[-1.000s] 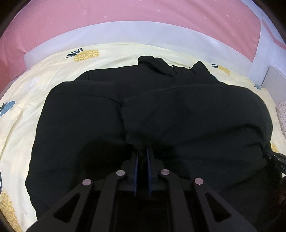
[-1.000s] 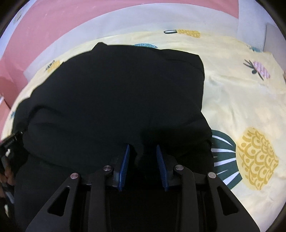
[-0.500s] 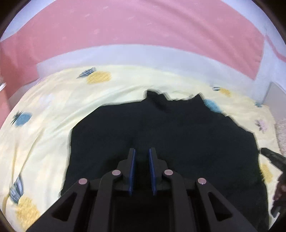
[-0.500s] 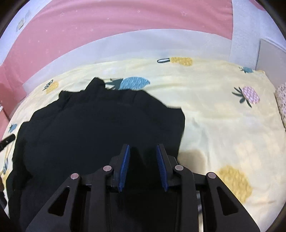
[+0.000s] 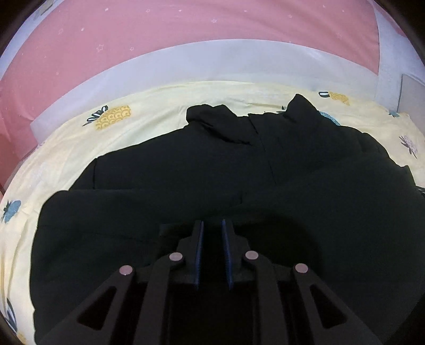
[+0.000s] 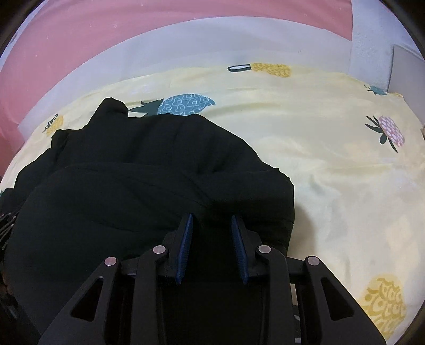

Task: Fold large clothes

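Note:
A large black garment [image 5: 212, 169] lies on a yellow pineapple-print bed sheet [image 5: 148, 116], with its near part doubled over the rest. It also shows in the right wrist view [image 6: 148, 169]. My left gripper [image 5: 212, 225] hangs just above the folded near edge, jaws slightly apart with nothing between them. My right gripper [image 6: 211, 220] sits over the garment's right near corner, jaws apart and empty. The cloth under both grippers is too dark to show detail.
The bed sheet [image 6: 332, 148] stretches bare to the right of the garment. A pale bed rail [image 5: 212, 58] and a pink wall [image 5: 186, 24] run along the far side. A grey panel [image 6: 406, 69] stands at the far right.
The left gripper was shut on the garment's edge one second ago and is now slightly open. Both grippers rose and drew back, then came down close over the folded garment again.

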Action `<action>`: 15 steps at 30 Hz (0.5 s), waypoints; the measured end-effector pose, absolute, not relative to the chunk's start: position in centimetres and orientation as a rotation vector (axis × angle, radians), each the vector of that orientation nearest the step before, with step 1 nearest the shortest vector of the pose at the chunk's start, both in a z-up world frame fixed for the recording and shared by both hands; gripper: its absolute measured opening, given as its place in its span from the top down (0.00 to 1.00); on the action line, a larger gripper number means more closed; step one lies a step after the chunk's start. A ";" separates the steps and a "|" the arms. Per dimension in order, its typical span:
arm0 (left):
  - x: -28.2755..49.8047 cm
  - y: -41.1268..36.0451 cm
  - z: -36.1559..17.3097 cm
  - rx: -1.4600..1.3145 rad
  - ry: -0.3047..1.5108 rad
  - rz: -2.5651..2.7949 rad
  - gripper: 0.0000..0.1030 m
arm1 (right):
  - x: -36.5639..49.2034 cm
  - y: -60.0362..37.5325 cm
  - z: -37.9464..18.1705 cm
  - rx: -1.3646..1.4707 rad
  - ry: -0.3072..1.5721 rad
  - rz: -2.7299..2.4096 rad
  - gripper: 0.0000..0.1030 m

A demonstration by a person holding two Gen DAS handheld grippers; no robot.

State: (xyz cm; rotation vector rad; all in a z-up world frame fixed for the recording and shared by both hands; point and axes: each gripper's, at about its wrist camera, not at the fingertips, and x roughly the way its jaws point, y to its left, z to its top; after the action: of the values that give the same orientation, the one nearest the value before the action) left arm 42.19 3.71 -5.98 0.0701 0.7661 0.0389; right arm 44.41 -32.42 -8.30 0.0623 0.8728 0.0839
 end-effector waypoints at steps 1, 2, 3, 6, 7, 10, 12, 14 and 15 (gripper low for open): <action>42.2 3.7 -6.1 0.066 0.765 0.038 0.83 | 44.4 -32.5 -8.3 0.069 0.871 0.086 0.71; 42.1 3.7 -6.1 0.062 0.763 0.037 0.83 | 44.4 -32.7 -8.3 0.079 0.871 0.091 0.71; 42.1 3.7 -6.1 0.057 0.763 0.035 0.83 | 44.7 -32.7 -8.4 0.082 0.872 0.093 0.71; 42.1 3.7 -6.3 0.048 0.766 0.031 0.83 | 44.7 -32.5 -8.3 0.073 0.871 0.089 0.71; 42.2 3.7 -6.3 0.044 0.767 0.029 0.83 | 44.8 -32.4 -8.4 0.069 0.871 0.087 0.71; 42.1 3.8 -6.3 0.037 0.766 0.025 0.83 | 45.1 -31.9 -8.4 0.044 0.876 0.075 0.71; 42.0 4.1 -6.2 0.029 0.767 0.021 0.83 | 45.3 -31.7 -8.1 0.028 0.892 0.067 0.71; 41.9 3.9 -5.6 0.047 0.783 0.021 0.83 | 44.8 -31.4 -6.9 0.002 0.909 0.040 0.71; 41.7 4.0 -5.0 0.053 0.800 0.022 0.83 | 44.1 -31.2 -5.9 0.001 0.902 0.034 0.71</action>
State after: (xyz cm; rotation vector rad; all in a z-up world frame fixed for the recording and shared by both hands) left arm 41.67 3.98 -5.04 0.0527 0.7995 0.0223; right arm 44.10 -31.25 -5.85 0.0008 0.9024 0.0343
